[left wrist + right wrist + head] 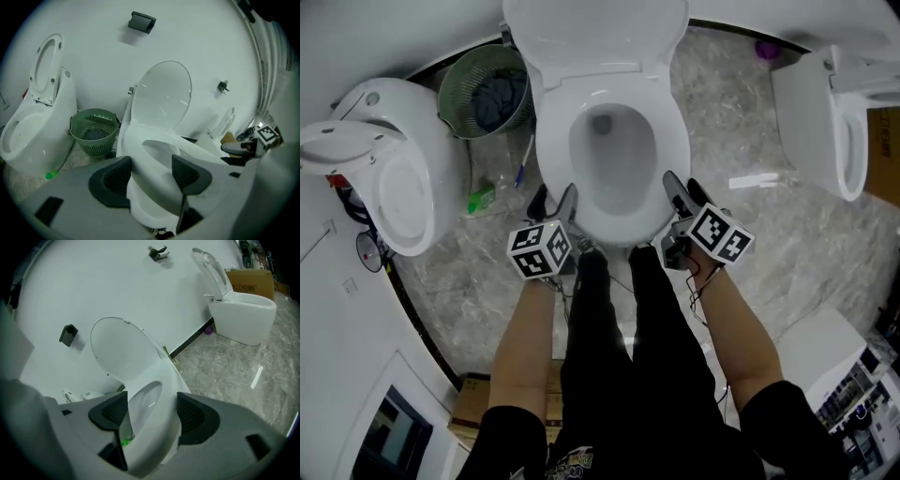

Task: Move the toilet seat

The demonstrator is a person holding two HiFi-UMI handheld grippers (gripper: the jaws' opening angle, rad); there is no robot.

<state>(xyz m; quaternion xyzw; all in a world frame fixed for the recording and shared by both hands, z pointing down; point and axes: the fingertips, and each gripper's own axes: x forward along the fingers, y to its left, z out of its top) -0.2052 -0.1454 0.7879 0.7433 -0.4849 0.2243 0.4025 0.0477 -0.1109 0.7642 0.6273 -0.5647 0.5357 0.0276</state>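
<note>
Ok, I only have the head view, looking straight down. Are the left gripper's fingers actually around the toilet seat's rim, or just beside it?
Observer: Around it. The left gripper has its fingers apart, with the front rim of the toilet seat between them.
Operator: And the right one?
Observer: Much the same. The right gripper is open, with one finger on the side of the seat's opening and the other outside the rim.
Operator: Is the lid out of the way?
Observer: Yes, the lid stands upright against the wall.
</note>
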